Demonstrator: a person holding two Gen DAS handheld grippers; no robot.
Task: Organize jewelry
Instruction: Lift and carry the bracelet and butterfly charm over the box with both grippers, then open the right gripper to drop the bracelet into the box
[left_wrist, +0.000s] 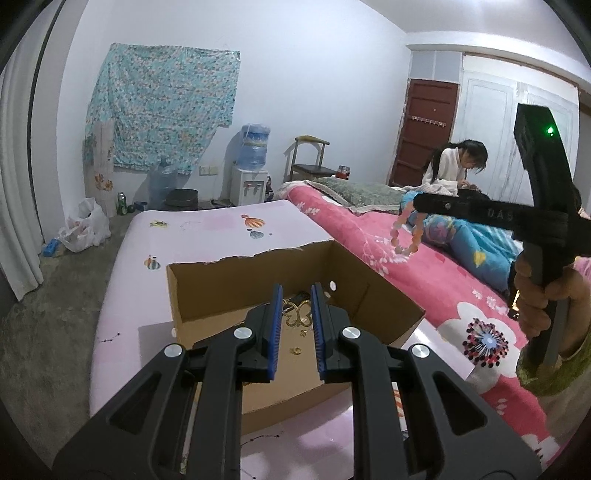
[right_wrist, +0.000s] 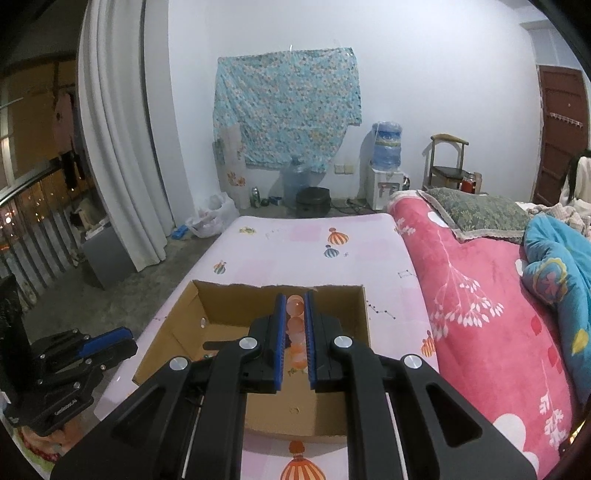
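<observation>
Open brown cardboard box (left_wrist: 373, 295) with a torn top edge, sitting on a pale pink sheet with little balloon prints (left_wrist: 207, 236).

Left black gripper with blue ridged pads (left_wrist: 296, 291) close over the box, at 6 o'clock in the left wrist view. Pads a small way apart, with nothing pinched between them. Straight past the tips, on the box floor: a gold butterfly-shaped piece (left_wrist: 298, 314). Nearer, at 6 o'clock from it, some tiny gold rings (left_wrist: 295, 350).

Right black gripper (right_wrist: 295, 306) pressed tight on a string of round pink and orange beads (right_wrist: 295, 325) — over the box in the right wrist view. In the left wrist view, at 3 o'clock, the same beads (left_wrist: 406, 236) hanging in a loop from the gripper tip, up in the air over the bright pink flowered blanket (left_wrist: 443, 295). A hand (left_wrist: 543, 302) wrapped around the black handle.

Far off at 2 o'clock, a person sitting on the bed. At 12 o'clock, a blue water jug on a white stand (left_wrist: 253, 162) by the wall — and a blue patterned cloth (left_wrist: 159, 103) hung up at 11 o'clock.
</observation>
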